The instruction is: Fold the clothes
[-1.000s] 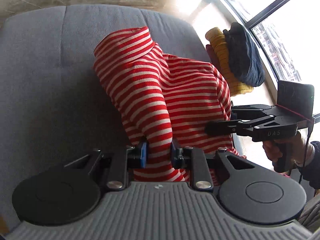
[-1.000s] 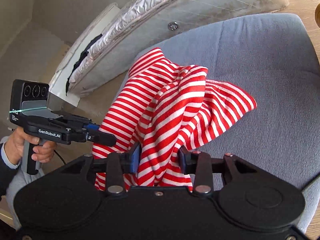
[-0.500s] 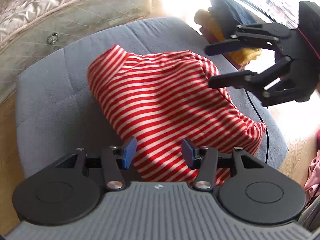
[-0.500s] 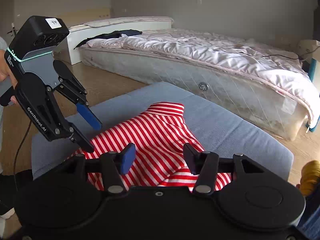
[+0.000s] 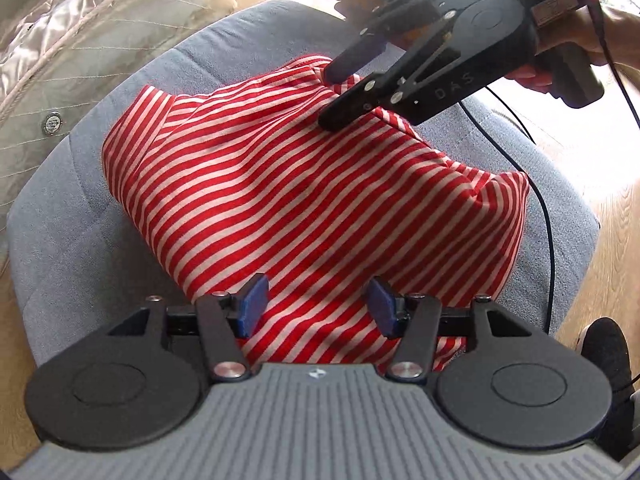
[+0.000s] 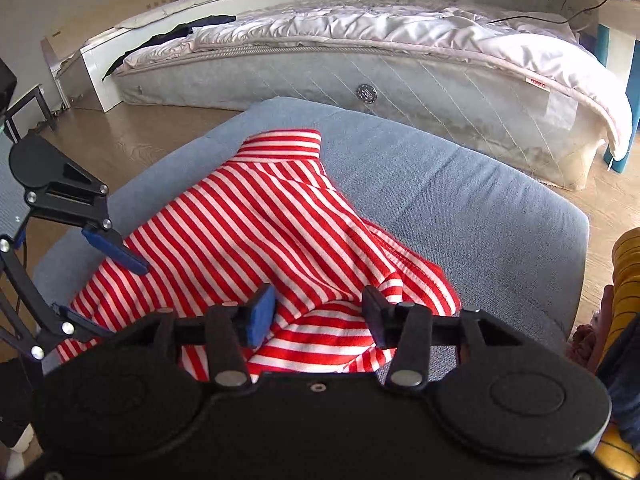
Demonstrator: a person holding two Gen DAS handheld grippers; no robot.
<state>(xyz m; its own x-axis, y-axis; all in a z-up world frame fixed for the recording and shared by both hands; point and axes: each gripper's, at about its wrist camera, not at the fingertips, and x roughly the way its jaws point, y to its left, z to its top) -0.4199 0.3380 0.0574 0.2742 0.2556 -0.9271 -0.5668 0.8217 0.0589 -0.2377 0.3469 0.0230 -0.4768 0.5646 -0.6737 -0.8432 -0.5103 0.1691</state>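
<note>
Soft, light striped shirt (image 5: 304, 200) lying rumpled on the grey cushion (image 5: 72, 216). Best pinched at a hem corner. Left gripper (image 5: 316, 306) and right gripper (image 6: 318, 312) fingers spread, empty.

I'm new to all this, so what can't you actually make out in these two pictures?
- Striped shirt, near hem: hidden by the left gripper body, left wrist view.
- Yellow garment: cut by the right edge, right wrist view.
- Right gripper fingertips: touching cloth or hovering, unclear.
</note>
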